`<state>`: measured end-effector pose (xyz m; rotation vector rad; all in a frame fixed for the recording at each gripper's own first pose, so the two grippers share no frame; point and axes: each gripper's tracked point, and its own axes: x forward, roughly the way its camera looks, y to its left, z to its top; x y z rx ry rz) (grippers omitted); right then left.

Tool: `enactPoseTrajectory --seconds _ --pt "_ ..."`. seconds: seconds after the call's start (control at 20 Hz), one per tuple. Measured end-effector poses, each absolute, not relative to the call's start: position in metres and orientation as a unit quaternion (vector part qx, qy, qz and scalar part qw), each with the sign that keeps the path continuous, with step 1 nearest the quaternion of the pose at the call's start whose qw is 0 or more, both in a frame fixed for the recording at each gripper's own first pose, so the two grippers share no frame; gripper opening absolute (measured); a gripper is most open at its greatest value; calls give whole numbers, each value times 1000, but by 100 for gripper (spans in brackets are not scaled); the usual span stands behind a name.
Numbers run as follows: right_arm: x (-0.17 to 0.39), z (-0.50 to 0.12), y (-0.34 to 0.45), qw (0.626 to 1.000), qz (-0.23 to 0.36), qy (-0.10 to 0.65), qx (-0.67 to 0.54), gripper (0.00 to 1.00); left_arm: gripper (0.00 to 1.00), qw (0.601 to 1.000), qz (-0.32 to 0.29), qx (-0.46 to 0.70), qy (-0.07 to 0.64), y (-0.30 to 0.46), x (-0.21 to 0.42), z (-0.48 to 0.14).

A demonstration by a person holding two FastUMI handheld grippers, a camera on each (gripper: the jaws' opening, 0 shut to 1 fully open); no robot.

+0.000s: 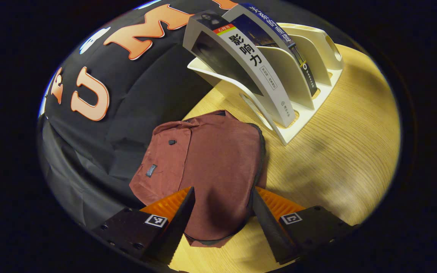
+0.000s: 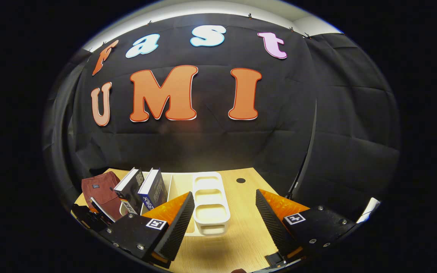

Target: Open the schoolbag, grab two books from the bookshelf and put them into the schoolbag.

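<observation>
The maroon schoolbag (image 1: pixel 211 159) lies flat on the wooden table (image 1: pixel 347 151), its black zipper (image 1: pixel 260 159) running down its right edge and looking closed. My left gripper (image 1: pixel 223 191) is open, its fingers standing on either side of the bag's near end. A white bookshelf rack (image 1: pixel 302 113) holds two upright books: a grey-spined book (image 1: pixel 256 68) and a blue book (image 1: pixel 268 26). In the right gripper view my right gripper (image 2: pixel 224 193) is open and empty above the table, facing the rack (image 2: pixel 209 203). The two books (image 2: pixel 142 189) and the schoolbag (image 2: pixel 101 191) are at its left.
The black cloth wall rises just behind the bag and rack. Bare tabletop (image 2: pixel 249 227) lies to the right of the rack, with a small round hole (image 2: pixel 241 180) near the back edge. The other gripper's dark body (image 2: pixel 87 217) shows beside the bag.
</observation>
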<state>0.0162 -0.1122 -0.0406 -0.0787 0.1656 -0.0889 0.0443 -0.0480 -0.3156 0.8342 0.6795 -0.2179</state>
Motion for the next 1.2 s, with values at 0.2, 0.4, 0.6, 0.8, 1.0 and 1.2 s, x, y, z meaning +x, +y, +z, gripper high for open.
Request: enactPoseTrajectory --seconds 0.2,0.4,0.6,0.8,1.0,1.2 --pt "19 -37 -114 995 -36 76 -48 96 49 838 -129 408 339 -60 41 -327" --pt "21 -30 -112 997 -22 71 -19 96 25 827 -129 427 341 -59 44 -322" --pt "25 -26 -105 997 5 73 30 96 1 804 -143 433 381 -54 39 -321" --pt "32 -16 -87 992 12 86 95 97 0 822 -195 347 408 -66 43 -293" --pt "30 -11 -58 994 -21 77 78 96 1 813 -258 306 424 -52 56 -262" --pt "22 -12 -11 994 -14 86 68 96 1 817 -285 284 413 -29 74 -206"
